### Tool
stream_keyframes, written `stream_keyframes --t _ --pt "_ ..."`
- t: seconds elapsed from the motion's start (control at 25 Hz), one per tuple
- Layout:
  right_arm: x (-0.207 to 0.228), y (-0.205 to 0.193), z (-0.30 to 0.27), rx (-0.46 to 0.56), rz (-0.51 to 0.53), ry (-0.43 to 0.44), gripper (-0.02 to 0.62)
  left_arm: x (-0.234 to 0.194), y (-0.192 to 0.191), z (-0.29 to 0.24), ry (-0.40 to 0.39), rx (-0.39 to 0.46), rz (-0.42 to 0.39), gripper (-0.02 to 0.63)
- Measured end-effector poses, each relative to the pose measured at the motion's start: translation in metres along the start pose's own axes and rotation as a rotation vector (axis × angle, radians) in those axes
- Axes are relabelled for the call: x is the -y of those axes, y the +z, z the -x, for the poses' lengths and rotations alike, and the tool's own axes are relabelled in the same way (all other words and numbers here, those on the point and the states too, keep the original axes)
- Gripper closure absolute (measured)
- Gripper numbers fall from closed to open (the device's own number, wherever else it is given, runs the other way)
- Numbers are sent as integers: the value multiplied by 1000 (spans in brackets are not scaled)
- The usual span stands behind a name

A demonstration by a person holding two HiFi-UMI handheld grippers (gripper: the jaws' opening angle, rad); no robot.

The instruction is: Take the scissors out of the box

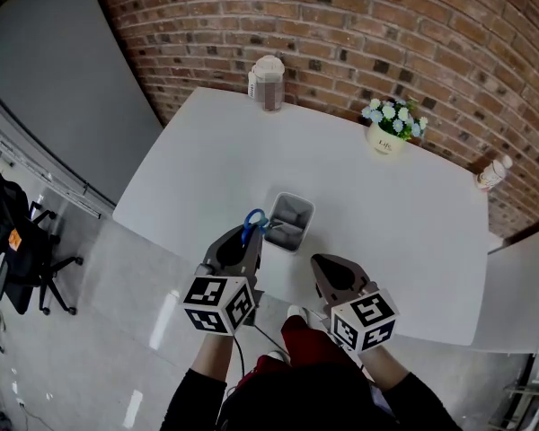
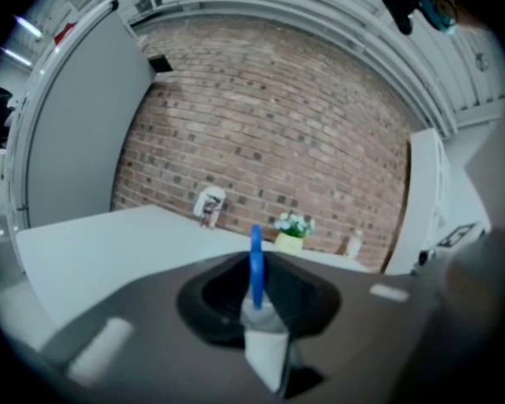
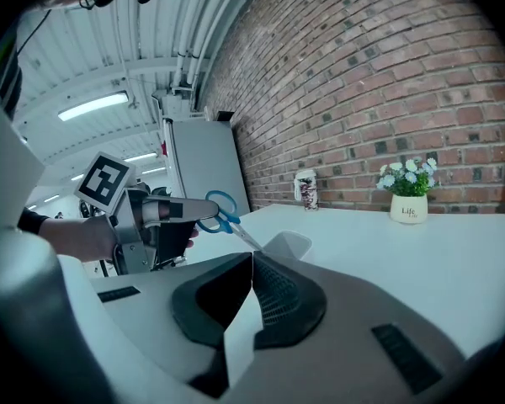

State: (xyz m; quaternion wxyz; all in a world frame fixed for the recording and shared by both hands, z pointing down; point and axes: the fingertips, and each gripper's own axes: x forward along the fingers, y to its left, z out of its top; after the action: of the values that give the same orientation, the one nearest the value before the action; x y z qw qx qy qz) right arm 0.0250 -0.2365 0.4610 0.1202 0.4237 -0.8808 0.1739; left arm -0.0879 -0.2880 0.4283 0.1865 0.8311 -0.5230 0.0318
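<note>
Blue-handled metal scissors (image 3: 221, 215) are shown clamped by one handle ring between the jaws of the left hand-held gripper (image 1: 244, 241); in the left gripper view the ring is seen edge-on, standing upright between the closed jaws. The long axis of the scissors is slanted: the handles lie at the gripper, and the blades run down and away from it toward the small grey open-topped box (image 1: 292, 214). The blade tips are seen at the near rim of the box. Whether they have cleared that rim cannot be told. The box is set upright on the white tabletop (image 1: 413, 241), just ahead of the left hand-held gripper and slightly to its right.

The right hand-held gripper (image 1: 328, 272) is held beside the box on the near right, with its jaws pressed together and nothing between them. The task is judged to be in its lifting-out step. The coming move is judged to call for withdrawal along the blade axis, upward and back toward the person, so that the tips are not caught on the rim.
</note>
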Motion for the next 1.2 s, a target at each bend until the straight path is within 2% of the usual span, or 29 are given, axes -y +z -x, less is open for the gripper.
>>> stream_keyframes --t 1.2 --pt "-78 -2 10 28 58 83 586 -29 -1 106 109 58 12 558"
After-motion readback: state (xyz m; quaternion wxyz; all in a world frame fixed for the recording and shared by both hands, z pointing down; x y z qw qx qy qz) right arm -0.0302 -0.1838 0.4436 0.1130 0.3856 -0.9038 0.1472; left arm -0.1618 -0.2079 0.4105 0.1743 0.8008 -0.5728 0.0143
